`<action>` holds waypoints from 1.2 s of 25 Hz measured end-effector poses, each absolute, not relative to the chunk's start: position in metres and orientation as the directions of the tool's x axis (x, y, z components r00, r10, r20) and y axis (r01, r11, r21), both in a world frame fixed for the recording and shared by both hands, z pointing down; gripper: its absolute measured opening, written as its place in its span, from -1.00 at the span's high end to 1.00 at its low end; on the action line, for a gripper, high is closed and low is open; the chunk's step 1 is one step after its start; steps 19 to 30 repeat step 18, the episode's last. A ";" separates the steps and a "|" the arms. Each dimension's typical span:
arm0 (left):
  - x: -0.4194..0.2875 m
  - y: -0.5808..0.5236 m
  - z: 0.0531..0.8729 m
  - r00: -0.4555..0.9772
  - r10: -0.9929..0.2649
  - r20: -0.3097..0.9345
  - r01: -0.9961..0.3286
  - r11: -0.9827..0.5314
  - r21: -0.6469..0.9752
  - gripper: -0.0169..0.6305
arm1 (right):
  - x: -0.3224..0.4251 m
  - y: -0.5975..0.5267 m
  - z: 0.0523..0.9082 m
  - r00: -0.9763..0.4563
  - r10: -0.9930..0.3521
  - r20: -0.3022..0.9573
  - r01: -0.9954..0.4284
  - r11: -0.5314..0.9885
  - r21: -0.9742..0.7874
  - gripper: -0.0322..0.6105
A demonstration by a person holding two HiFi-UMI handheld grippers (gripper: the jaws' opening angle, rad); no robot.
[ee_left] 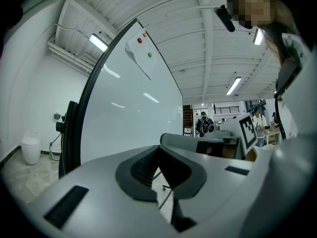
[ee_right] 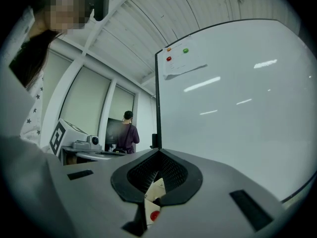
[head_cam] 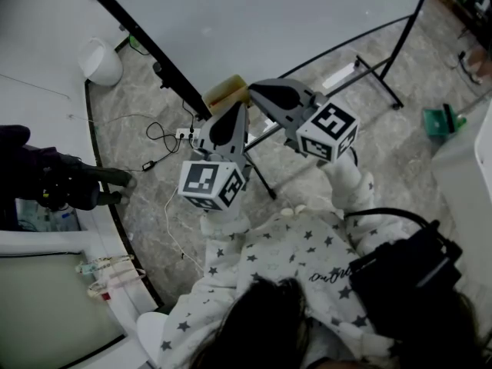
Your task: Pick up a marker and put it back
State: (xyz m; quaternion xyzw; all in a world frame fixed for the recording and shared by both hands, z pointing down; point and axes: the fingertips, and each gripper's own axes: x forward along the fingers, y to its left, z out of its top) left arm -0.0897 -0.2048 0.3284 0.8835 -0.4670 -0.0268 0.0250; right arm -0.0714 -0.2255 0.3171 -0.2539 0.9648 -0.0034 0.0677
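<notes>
No marker shows in any view. Both grippers are raised side by side in front of a large whiteboard (head_cam: 269,14). My left gripper (head_cam: 238,110) points at the board's lower edge, jaws together with nothing between them. My right gripper (head_cam: 260,91) is just to its right, also shut and empty. In the left gripper view, the left gripper (ee_left: 159,155) faces the whiteboard (ee_left: 133,113). From the right gripper view, the right gripper (ee_right: 157,155) faces the whiteboard (ee_right: 237,108). A sheet of paper (ee_right: 183,61) hangs under coloured magnets near the board's top corner.
A yellowish block (head_cam: 227,91) sits by the board's lower edge. The stand's black legs (head_cam: 377,75) cross the stone floor. A white bin (head_cam: 100,60), a power strip with cables (head_cam: 184,133) and a person in dark clothes (head_cam: 46,179) are at the left.
</notes>
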 end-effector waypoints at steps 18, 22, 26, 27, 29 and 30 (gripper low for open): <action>-0.081 -0.206 0.334 0.575 -0.818 -0.017 -0.815 -0.575 0.073 0.94 | -0.065 -0.226 0.330 -0.865 -0.482 -0.140 -0.475 0.876 -0.085 0.88; -0.081 -0.206 0.334 0.575 -0.818 -0.017 -0.815 -0.575 0.073 0.94 | -0.065 -0.226 0.330 -0.865 -0.482 -0.140 -0.475 0.876 -0.085 0.88; -0.081 -0.206 0.334 0.575 -0.818 -0.017 -0.815 -0.575 0.073 0.94 | -0.065 -0.226 0.330 -0.865 -0.482 -0.140 -0.475 0.876 -0.085 0.88; -0.081 -0.206 0.334 0.575 -0.818 -0.017 -0.815 -0.575 0.073 0.94 | -0.065 -0.226 0.330 -0.865 -0.482 -0.140 -0.475 0.876 -0.085 0.88; -0.081 -0.206 0.334 0.575 -0.818 -0.017 -0.815 -0.575 0.073 0.94 | -0.065 -0.226 0.330 -0.865 -0.482 -0.140 -0.475 0.876 -0.085 0.88; -0.081 -0.206 0.334 0.575 -0.818 -0.017 -0.815 -0.575 0.073 0.94 | -0.065 -0.226 0.330 -0.865 -0.482 -0.140 -0.475 0.876 -0.085 0.88</action>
